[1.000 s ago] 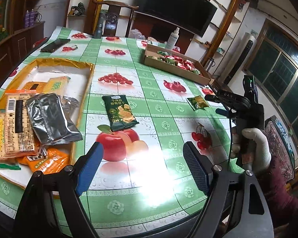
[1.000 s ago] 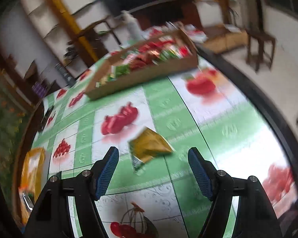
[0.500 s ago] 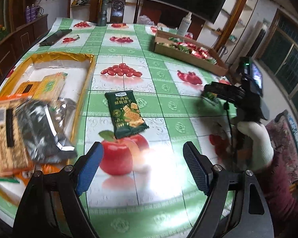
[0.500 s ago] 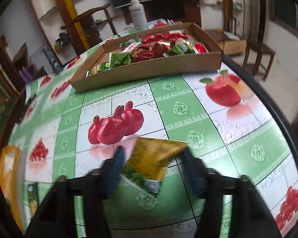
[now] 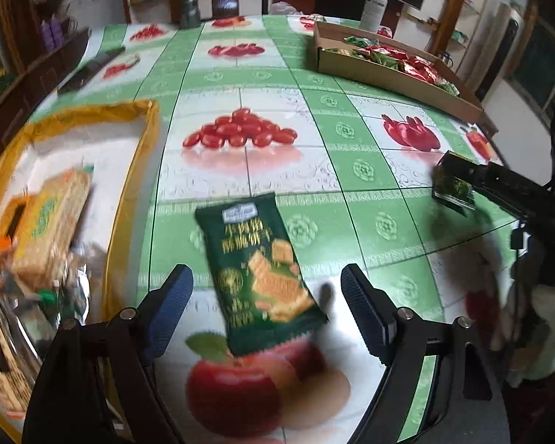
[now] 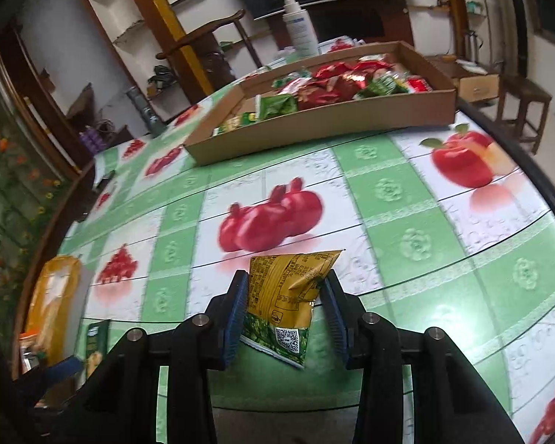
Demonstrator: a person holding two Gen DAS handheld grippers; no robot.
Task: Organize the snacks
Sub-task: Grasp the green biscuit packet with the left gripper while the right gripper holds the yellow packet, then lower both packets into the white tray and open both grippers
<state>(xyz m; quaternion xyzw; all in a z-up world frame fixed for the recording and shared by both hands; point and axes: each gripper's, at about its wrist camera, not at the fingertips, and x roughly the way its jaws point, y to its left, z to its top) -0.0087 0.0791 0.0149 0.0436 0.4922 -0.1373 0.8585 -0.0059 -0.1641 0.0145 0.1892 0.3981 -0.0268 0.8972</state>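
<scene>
Right claw has just been closing and now pinches the yellow snack packet on the worktop: pickup secured. Left claw, jaws wide and empty, has dropped over the dark green biscuit packet, next for grasping.

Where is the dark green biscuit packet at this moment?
In the left wrist view, the dark green biscuit packet lies flat on the tablecloth, beside the yellow tray, before the open left gripper.
</scene>
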